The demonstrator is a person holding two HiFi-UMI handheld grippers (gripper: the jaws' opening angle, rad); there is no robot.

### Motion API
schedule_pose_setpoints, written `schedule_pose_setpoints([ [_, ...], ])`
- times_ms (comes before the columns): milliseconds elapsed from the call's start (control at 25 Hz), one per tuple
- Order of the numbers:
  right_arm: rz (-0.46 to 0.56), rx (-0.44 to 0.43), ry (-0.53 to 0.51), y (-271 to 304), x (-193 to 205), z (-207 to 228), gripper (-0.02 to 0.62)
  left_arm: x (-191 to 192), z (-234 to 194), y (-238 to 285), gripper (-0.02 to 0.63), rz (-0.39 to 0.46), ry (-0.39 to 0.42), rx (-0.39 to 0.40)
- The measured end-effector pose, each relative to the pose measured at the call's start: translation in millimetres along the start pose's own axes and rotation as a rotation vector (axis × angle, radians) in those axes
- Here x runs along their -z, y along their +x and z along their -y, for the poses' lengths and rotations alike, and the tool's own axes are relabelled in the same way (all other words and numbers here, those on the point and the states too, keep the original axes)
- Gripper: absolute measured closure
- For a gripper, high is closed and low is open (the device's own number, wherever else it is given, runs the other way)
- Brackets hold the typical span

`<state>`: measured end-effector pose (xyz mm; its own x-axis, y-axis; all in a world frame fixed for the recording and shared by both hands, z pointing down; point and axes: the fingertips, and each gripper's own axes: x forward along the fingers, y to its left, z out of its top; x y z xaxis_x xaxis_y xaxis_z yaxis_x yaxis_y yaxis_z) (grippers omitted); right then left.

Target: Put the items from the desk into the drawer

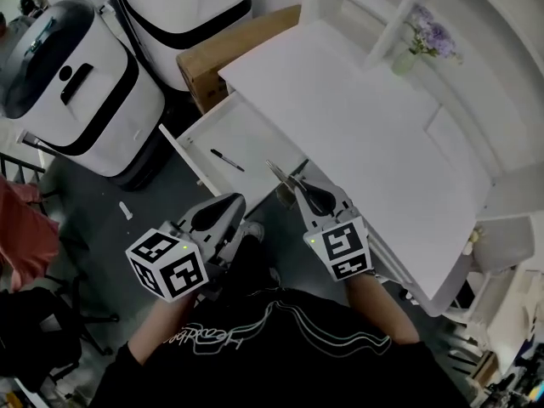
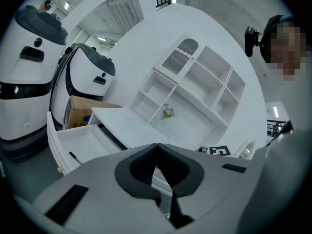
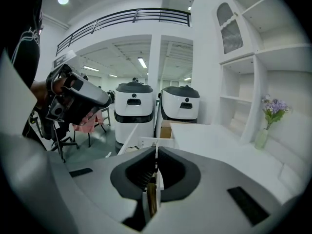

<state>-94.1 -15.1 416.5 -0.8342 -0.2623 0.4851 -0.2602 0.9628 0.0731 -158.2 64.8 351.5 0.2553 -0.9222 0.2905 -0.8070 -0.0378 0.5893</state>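
Lowest in the head view, the grey left gripper [image 1: 231, 201] [image 2: 157, 145] sits at lower centre-left, its jaws clenched tip to tip on nothing. Just to its right, the grey right gripper [image 1: 297, 185] [image 3: 156, 152] is clamped on a thin, flat, pale strip [image 1: 279, 174] [image 3: 152, 195], seen edge-on; what it is I cannot tell. The strip's long axis runs on from the jaws toward the upper left. Its free end points at the open white wooden drawer [image 1: 255, 134], which lies just beyond it, up and to the left. The right gripper is therefore the nearer one to the drawer's inside, and I judge the next move to be a short carry over the rim. A slim black pen [image 1: 227, 160] lies slantwise on the drawer floor. Beyond, the white rectangular desk [image 1: 357, 134] is bare save for a pale vase of purple flowers [image 1: 422, 42] at upper right.
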Motion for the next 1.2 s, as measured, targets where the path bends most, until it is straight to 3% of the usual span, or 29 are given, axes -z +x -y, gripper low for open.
schedule_pose_setpoints([
  [720,-0.140,-0.068,-0.077,163.9,1.4,-8.5,0.549,-29.4,-123.8,-4.7,0.586,-0.005,-0.096,-0.101],
  [1200,-0.321,-0.070,-0.144,285.4,55.0,-2.5,0.549,-40.6,-201.5,1.5,0.586,-0.051,-0.167,-0.153],
])
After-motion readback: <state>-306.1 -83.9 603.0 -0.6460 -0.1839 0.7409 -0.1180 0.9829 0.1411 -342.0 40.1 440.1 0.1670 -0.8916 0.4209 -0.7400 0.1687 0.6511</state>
